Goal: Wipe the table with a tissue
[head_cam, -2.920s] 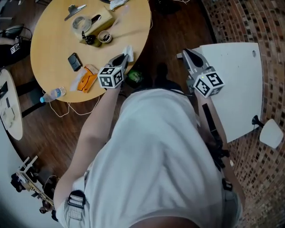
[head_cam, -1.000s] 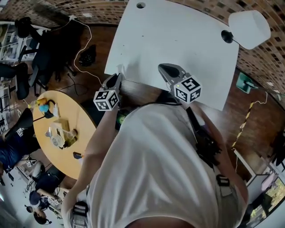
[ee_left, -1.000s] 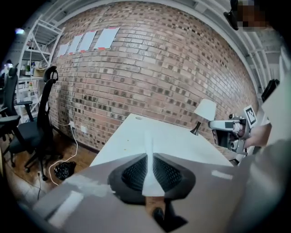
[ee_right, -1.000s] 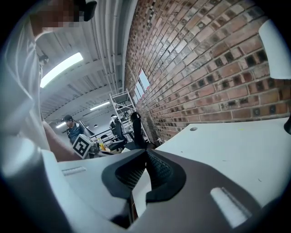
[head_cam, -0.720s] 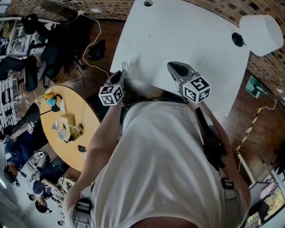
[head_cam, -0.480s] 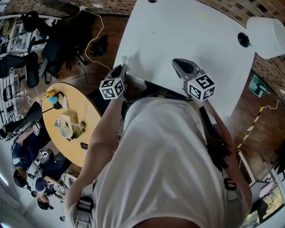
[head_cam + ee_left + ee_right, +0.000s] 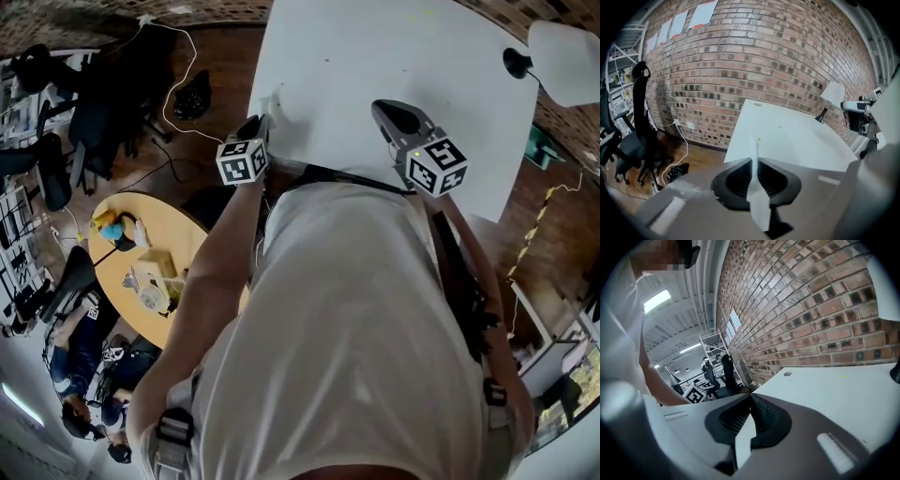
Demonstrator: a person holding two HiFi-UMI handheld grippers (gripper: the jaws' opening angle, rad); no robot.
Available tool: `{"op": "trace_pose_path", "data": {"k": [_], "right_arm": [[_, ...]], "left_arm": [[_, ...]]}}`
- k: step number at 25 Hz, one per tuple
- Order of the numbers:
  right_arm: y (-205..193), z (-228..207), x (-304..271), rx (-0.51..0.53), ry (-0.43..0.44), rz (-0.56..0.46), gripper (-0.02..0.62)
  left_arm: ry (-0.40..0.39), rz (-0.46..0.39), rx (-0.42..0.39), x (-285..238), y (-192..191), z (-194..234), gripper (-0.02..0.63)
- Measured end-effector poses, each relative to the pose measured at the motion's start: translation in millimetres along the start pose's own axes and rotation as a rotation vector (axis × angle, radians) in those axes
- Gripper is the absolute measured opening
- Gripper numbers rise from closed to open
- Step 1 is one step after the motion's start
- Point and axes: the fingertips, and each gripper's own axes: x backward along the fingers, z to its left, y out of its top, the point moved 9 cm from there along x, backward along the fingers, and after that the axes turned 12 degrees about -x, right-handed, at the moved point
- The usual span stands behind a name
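clearly, the left gripper (image 7: pixel 754 163) pinches a thin white tissue (image 7: pixel 755 146) between its jaws, the sheet standing up past the tips. it sits by the near left corner of the white surface (image 7: pixel 394 47). the right gripper (image 7: pixel 751 398) is pressed together, empty, above the surface's near edge.

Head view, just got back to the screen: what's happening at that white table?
A person stands at the white table with a gripper in each hand. The left gripper has its jaws closed on a tissue, held by the table's near left edge; whether it touches the top is unclear. The right gripper hangs over the near edge, jaws together and empty. A lamp stands at the far right corner.
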Motion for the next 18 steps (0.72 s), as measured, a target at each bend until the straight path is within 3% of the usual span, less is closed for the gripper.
{"op": "trace_pose_path", "data": {"k": [8,13,18], "right_arm": [[-2,7,-3,-0.028,-0.071,0.002,0.008],[-8,5,7,-0.044,-0.095,-0.013,0.008],[-11,7,14,-0.054,-0.11,-0.023,0.008]], "left_arm": [[-0.009,0.076,-0.08,-26,-2,8,0.04],[0.011,0.077,-0.154,-33,2,-2,0.037],[-0.048,0.082,-0.222,-44,14,-19,0.034]]}}
